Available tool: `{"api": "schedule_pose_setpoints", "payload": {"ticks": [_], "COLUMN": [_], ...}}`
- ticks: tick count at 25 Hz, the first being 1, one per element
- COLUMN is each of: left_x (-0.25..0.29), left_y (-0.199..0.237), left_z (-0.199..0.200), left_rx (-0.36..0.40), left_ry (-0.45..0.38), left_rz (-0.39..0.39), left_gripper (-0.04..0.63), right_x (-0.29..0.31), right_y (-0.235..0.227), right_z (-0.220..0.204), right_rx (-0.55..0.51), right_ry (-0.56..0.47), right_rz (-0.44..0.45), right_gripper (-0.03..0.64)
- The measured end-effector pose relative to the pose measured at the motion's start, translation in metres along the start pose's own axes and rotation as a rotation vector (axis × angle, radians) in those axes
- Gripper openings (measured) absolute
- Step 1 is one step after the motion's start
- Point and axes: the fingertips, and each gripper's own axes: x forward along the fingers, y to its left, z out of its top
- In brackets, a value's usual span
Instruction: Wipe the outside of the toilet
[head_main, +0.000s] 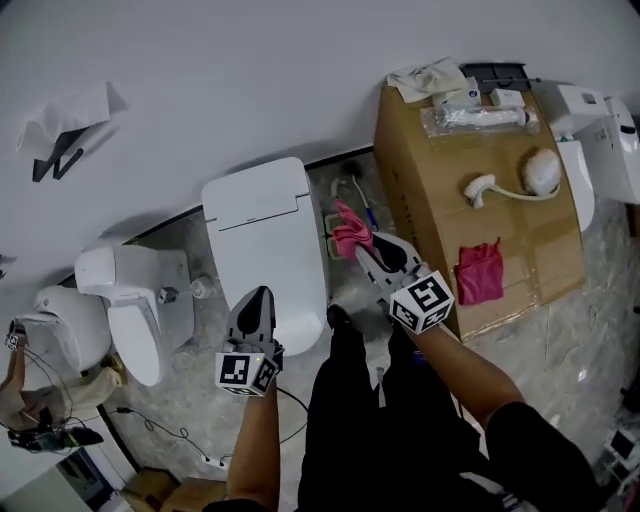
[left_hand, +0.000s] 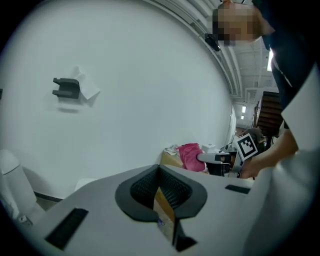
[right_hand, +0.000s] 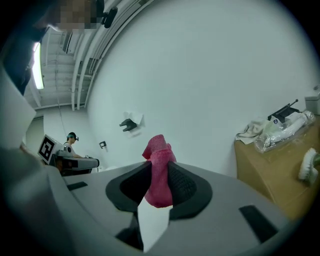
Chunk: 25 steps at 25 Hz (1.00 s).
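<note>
right gripper (head_main: 365, 245): clamped on pink cloth (head_main: 348, 230), bunched beyond the jaw tips
left gripper (head_main: 258, 296): jaws together, nothing held
toilet (head_main: 265, 225): stood between both grippers, just ahead of left tips, lid down
done: seemingly only fetched the cloth; showed no contact with the porcelain
left: judged nearly all, meaning lid, flanks and base unwiped
</note>
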Motion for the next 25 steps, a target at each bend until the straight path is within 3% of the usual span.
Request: {"api": "schedule_pose_setpoints", "payload": {"ticks": [8,14,19,25], "left_x": [0.063,0.120,0.178,0.248], "left_y": [0.056,0.059,0.061,0.081], "left_z": [-0.026,-0.049,-0.080,-0.117], "left_rx": [0.026,0.075,0.124,0.101], "left_ry": [0.067,0.113,0.162,0.246], "left_rz": [-0.092,-0.157,-0.131,-0.068], "left_gripper": [0.015,0.015,0.015,0.015], "right_x": [0.061,0.122,0.174,0.233], "right_y": [-0.055,-0.100,-0.156,-0.200], "right_z": [-0.038,-0.071,-0.117,-0.168], "right_rx": [0.044,-0.019,0.010,0.011], "right_ry": [-0.002,0.081,0.107,0.168], "right_rz": [-0.184,-0.181,-0.206,-0.185], "right_gripper": [0.115,0.115,0.115,0.115]}}
